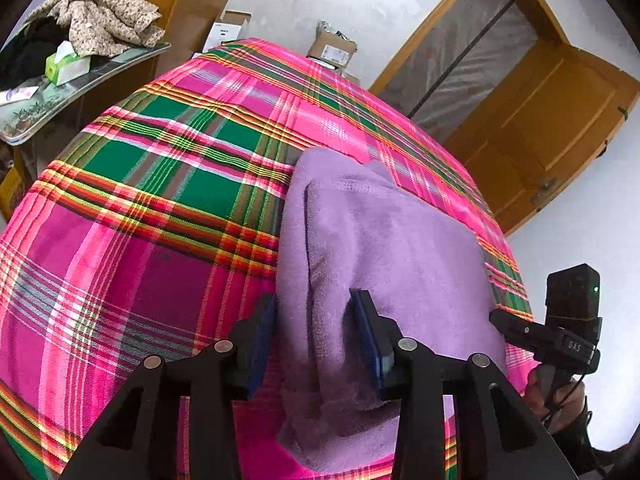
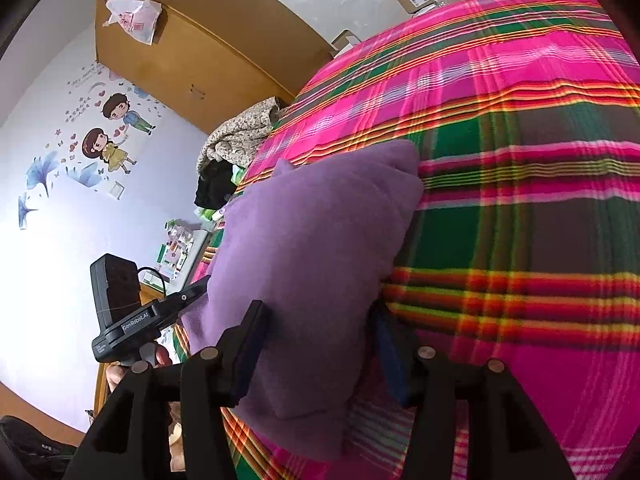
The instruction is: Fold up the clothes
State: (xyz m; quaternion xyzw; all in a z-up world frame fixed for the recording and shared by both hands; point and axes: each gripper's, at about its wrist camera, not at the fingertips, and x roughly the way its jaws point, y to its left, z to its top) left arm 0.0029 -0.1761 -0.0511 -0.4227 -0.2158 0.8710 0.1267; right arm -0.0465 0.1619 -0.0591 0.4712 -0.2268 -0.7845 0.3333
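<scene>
Purple fleece garment (image 1: 384, 240) lies on the plaid bedcover (image 1: 160, 208), near the edge closest to us, already gathered into a compact, roughly rectangular bundle with at least one doubled layer showing along its left side in the left wrist view.

Left gripper (image 1: 316, 340): we read its fingers as closed onto a raised ridge of the fleece, one blue pad on each side of the fold.

Right gripper (image 2: 320, 356): its fingers straddle the near end of the bundle (image 2: 312, 248) with cloth between them; the grip looks like a pinch, though the right pad is partly hidden.

Judgement: folding appears well along, since no sleeve or loose hem trails out. We cannot tell whether one more fold remains or the bundle is being set down finished.

A heap of other clothes (image 1: 104, 20) sits on the side table (image 1: 24, 128).
</scene>
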